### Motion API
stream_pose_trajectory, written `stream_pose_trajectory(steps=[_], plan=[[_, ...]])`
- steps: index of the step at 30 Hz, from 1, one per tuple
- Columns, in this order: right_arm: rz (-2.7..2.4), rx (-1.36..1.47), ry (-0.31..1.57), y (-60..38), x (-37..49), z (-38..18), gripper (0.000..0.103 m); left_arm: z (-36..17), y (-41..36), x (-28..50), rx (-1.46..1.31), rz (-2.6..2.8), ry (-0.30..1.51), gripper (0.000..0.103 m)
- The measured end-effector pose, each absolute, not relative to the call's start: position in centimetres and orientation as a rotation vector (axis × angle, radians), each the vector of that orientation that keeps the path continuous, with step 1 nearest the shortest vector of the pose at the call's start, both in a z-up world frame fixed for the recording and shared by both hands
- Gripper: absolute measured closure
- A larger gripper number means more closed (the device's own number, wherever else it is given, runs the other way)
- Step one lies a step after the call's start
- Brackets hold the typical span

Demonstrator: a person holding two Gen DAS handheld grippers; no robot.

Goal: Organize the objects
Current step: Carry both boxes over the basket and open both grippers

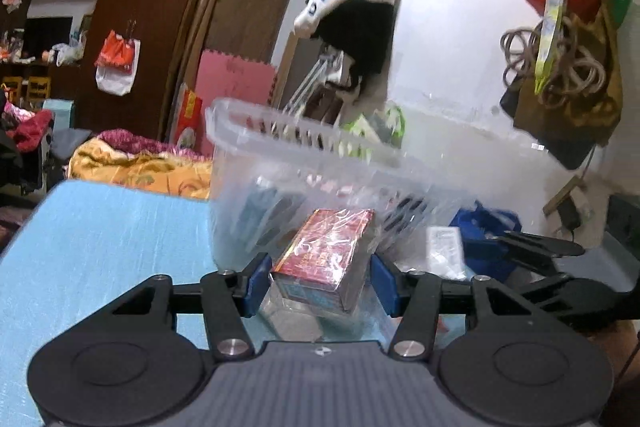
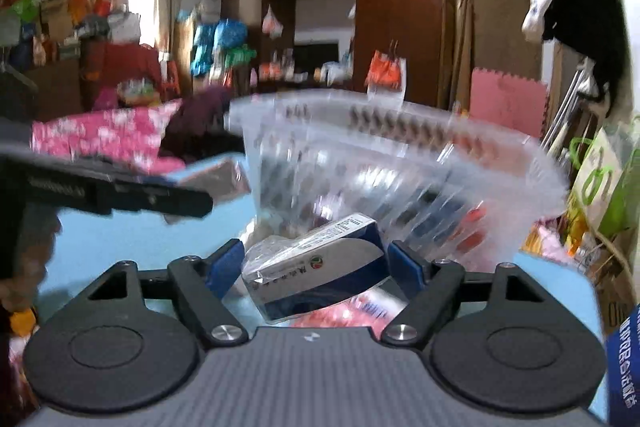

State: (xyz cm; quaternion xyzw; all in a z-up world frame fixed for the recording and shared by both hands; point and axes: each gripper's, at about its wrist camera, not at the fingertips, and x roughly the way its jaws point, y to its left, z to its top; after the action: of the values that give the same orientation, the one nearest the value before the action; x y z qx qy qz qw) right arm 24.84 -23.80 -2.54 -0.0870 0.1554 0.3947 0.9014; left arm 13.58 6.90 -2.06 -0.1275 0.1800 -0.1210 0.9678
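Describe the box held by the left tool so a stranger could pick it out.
Start at the clear plastic basket on the blue table. Just before it, the left tool grips a red box in clear wrap. The right tool's box is blue and white instead.

Pink foam mat (image 1: 234, 83) against wall, brown wardrobe (image 2: 396, 7) nearby

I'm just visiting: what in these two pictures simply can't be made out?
- Clear basket: motion blur in both views smears its contents.
- Red box in the left tongs: plastic wrap glare and blur hide its print.
- White-and-blue box in the right tongs: label too blurred to read.
- Blue table: each tool's body hides the near part.
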Motion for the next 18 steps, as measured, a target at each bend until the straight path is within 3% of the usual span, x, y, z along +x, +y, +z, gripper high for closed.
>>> stream_pose_trajectory(steps=[6,13,14,15,16,18], plan=[[0.786,-0.131,0.159,-24.9,24.9,4.1,0.022,4.0,5.4,15.1,-0.205,-0.275,0.264,0.045],[0.678,-0.147,0.212,-22.8,32.6,6.4,0.021,6.4,4.4,24.6,-0.258,-0.171,0.401,0.045],[0.690,-0.137,0.228,-22.6,33.2,6.2,0.020,6.1,4.7,25.4,-0.297,-0.157,0.399,0.041],[0.696,-0.133,0.241,-22.6,33.8,6.0,0.012,5.8,5.1,25.8,-0.314,-0.143,0.394,0.036],[0.686,-0.127,0.248,-22.7,34.1,5.8,0.005,5.6,5.1,26.2,-0.318,-0.124,0.401,0.024],[0.661,-0.102,0.225,-23.4,33.8,5.8,0.000,5.4,4.9,26.5,-0.293,-0.095,0.421,0.022]])
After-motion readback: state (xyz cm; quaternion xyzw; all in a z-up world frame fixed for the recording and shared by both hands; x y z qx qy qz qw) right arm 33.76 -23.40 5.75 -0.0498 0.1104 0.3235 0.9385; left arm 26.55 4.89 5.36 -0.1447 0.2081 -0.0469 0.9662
